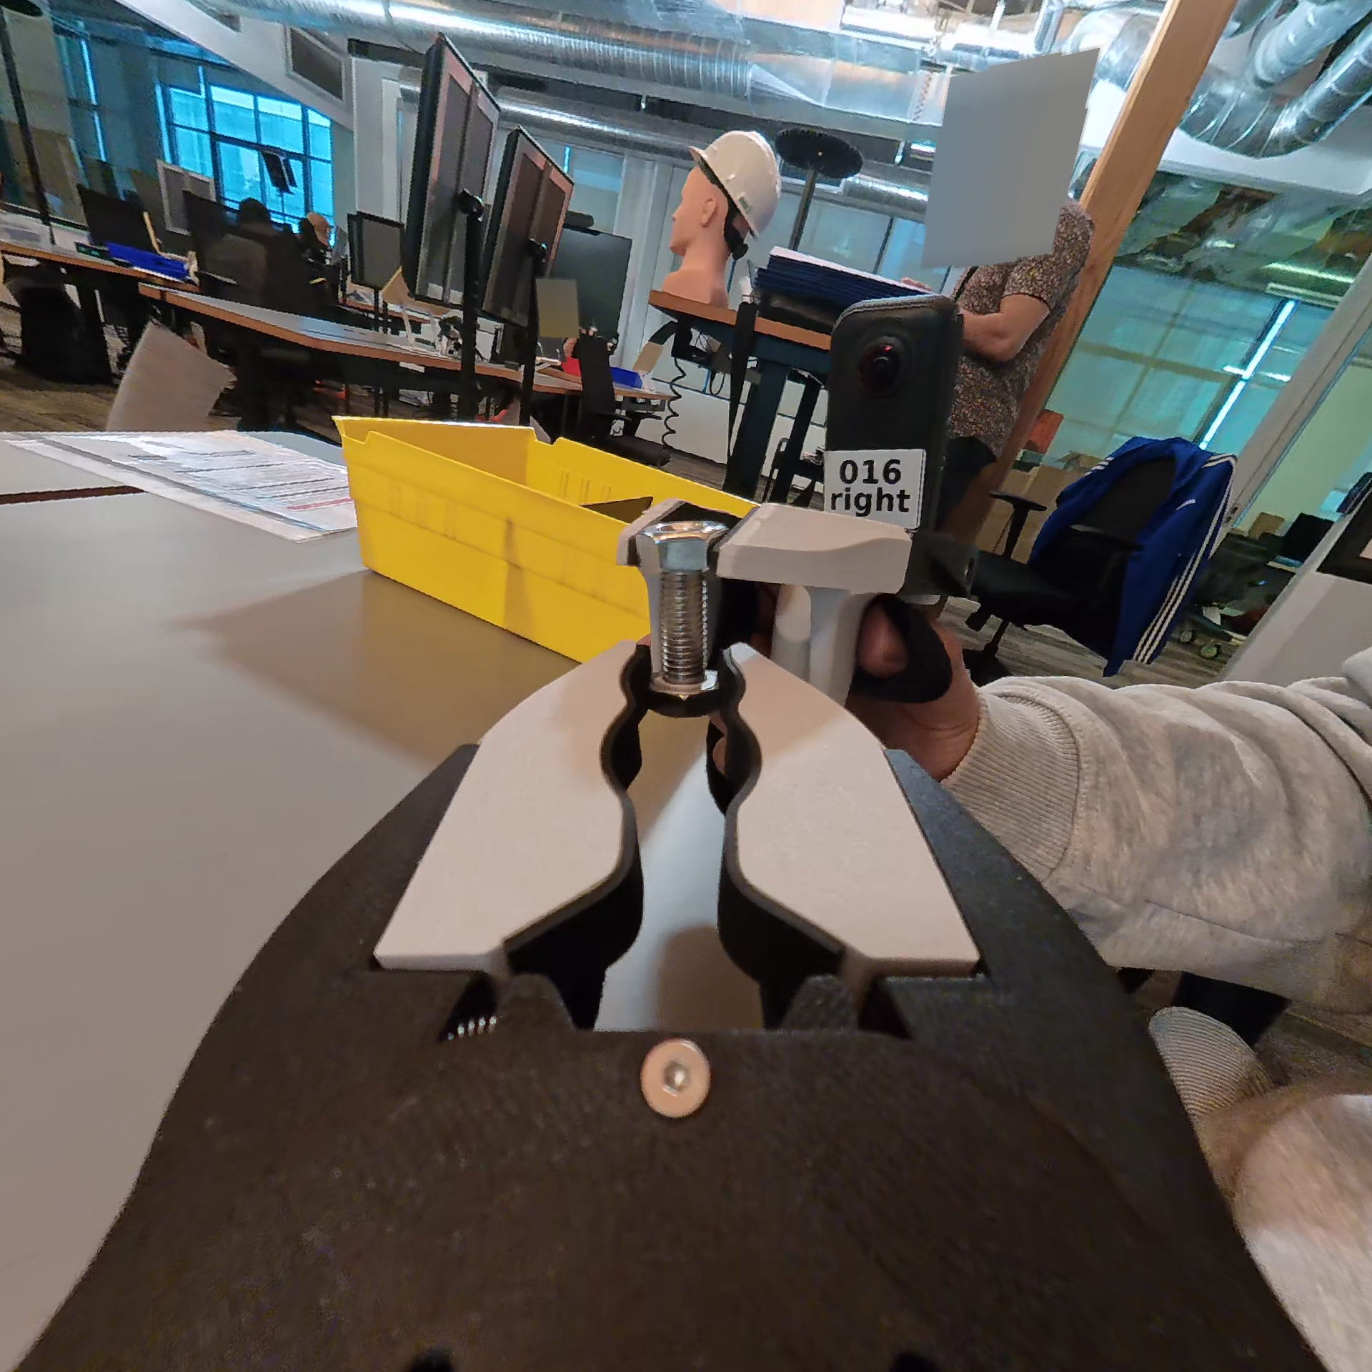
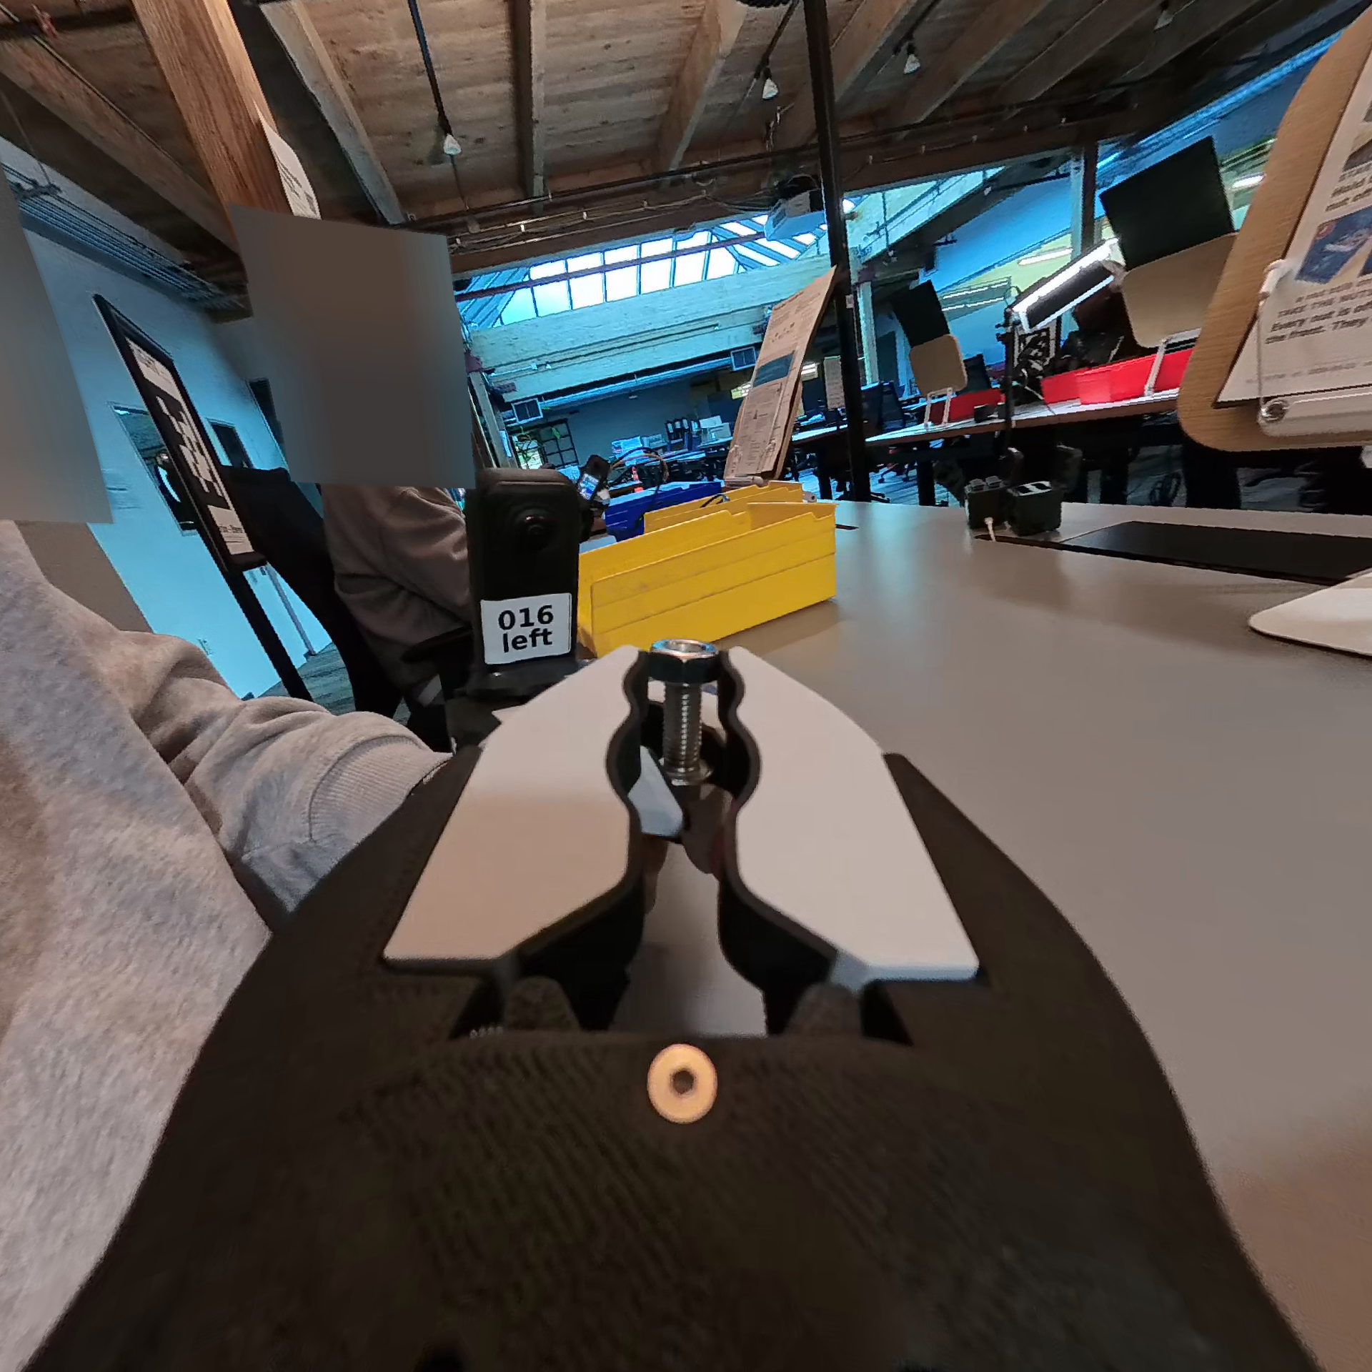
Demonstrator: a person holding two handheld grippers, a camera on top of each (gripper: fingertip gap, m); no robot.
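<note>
A silver hex bolt (image 1: 679, 609) stands upright in the air over the grey table (image 1: 185, 668). My right gripper (image 1: 679, 538) is shut on the bolt's head from the right side. My left gripper (image 1: 679, 687) is shut on a nut (image 1: 681, 681) at the bolt's lower end. In the right wrist view, my right gripper (image 2: 683, 664) clamps the bolt head, and the threaded shaft (image 2: 681, 724) runs down to the nut (image 2: 690, 772). One finger (image 2: 653, 805) of the left gripper shows beneath it. A yellow bin (image 1: 475, 534) sits just behind.
The yellow bin also shows in the right wrist view (image 2: 705, 564). A laminated sheet (image 1: 223, 475) lies at the table's far left. A black mat (image 2: 1203, 549), a white stand base (image 2: 1321, 616) and a clipboard stand (image 2: 1262, 297) are on the right. A person (image 1: 1017, 312) stands behind.
</note>
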